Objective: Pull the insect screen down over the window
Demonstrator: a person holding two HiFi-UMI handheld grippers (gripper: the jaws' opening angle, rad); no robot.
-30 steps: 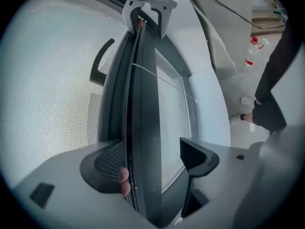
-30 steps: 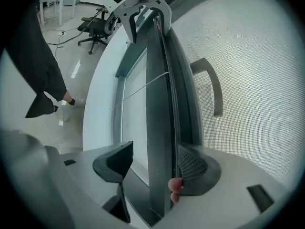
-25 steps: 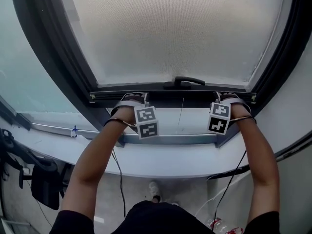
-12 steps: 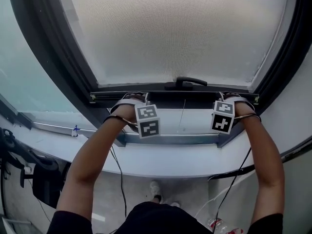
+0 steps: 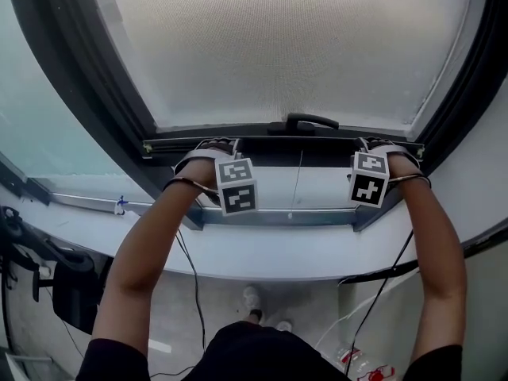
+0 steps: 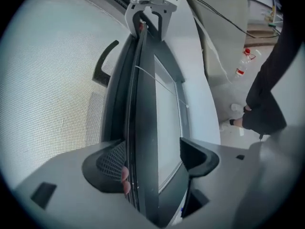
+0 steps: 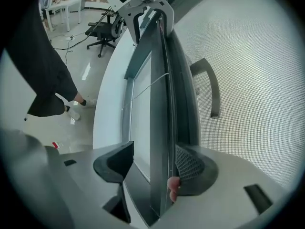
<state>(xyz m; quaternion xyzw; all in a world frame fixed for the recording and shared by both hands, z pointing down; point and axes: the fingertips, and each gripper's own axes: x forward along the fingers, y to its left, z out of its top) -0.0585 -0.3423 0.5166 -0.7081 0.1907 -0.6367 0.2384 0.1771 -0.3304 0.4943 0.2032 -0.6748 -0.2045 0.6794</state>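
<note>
The left gripper and right gripper each straddle the bottom rail near one end. Their jaws are apart, the mesh-side jaw against the rail and the room-side jaw clear, probably so that an even pull keeps the rail level. Beyond the jaws the insect screen covers the opening, so the pull looks nearly done.

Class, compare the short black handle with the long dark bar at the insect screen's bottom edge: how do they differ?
The short black handle sits only at the middle; the long dark bar spans the window's width. The handle is untouched; the bar runs between the open jaws of the left gripper and the right gripper near its ends. Both are dark and lie level.
</note>
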